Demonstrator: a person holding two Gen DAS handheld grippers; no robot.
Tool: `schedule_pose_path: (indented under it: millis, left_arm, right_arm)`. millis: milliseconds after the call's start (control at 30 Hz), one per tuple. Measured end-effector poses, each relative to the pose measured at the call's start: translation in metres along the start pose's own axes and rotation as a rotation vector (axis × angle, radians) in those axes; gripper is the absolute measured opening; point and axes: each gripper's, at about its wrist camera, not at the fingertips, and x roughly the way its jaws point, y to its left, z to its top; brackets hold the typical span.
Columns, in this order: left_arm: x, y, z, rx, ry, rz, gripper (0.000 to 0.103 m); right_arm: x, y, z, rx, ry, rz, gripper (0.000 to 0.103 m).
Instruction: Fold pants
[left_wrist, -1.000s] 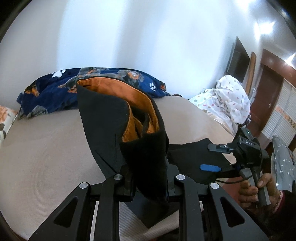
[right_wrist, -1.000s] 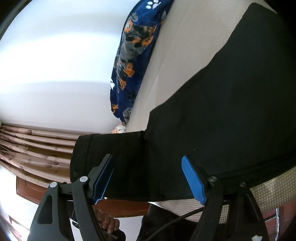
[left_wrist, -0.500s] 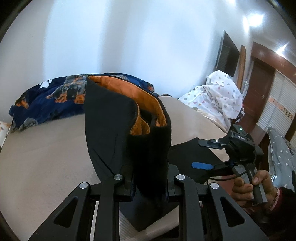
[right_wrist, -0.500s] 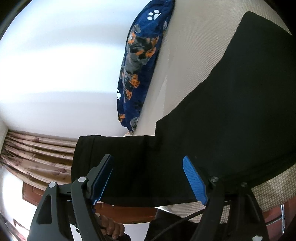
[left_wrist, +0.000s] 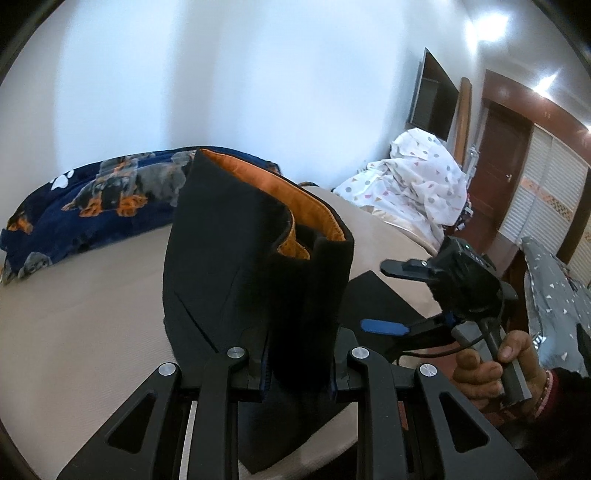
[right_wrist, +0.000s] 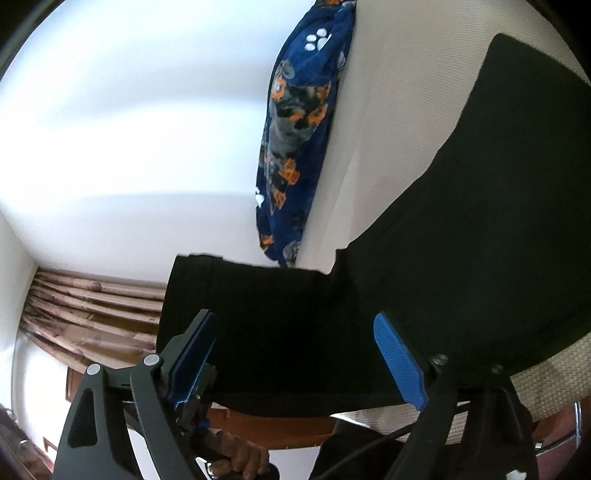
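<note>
left gripper (left_wrist: 299, 373): my jaws pinched tight on the waistband of the black pants with orange lining (left_wrist: 255, 258), lifted so it can fold over
right gripper (right_wrist: 295, 354): jaws just been opening, wide, nothing pinched, pants fabric behind
room: beige woven bed (left_wrist: 81, 314) free to the left, blue dog-print blanket (left_wrist: 92, 199) at the far edge

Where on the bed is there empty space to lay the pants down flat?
The bed is bare on its left side, between the dog blanket and the lifted pants. It is crowded on the right, where the pants lie spread beside the right gripper and the spotted sheet.
</note>
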Motion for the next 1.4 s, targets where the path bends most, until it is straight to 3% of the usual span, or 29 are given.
schedule_pose_path:
  millis: [400, 633, 867, 1133, 1267, 1400]
  left_arm:
    - [0.02, -0.019, -0.005, 0.042, 0.061, -0.023, 0.023]
    - [0.035, -0.033, -0.006, 0.089, 0.088, -0.031, 0.023]
    - [0.045, -0.046, -0.011, 0.15, 0.102, -0.022, 0.023]
    - [0.056, -0.061, -0.017, 0.23, 0.118, 0.012, 0.023]
    - [0.061, -0.063, -0.018, 0.253, 0.115, 0.031, 0.023]
    - [0.066, -0.065, -0.022, 0.27, 0.133, 0.03, 0.024]
  right_arm:
    - [0.035, 0.04, 0.027, -0.002, 0.154, 0.095, 0.093]
    - [0.049, 0.084, 0.029, -0.108, 0.247, -0.002, 0.095]
    - [0.061, 0.091, 0.028, -0.145, 0.308, -0.163, 0.082]
    - [0.072, 0.082, 0.029, -0.146, 0.371, -0.282, 0.068]
    - [0.072, 0.077, 0.032, -0.181, 0.375, -0.344, 0.034]
    - [0.067, 0.073, 0.033, -0.226, 0.357, -0.369, 0.024]
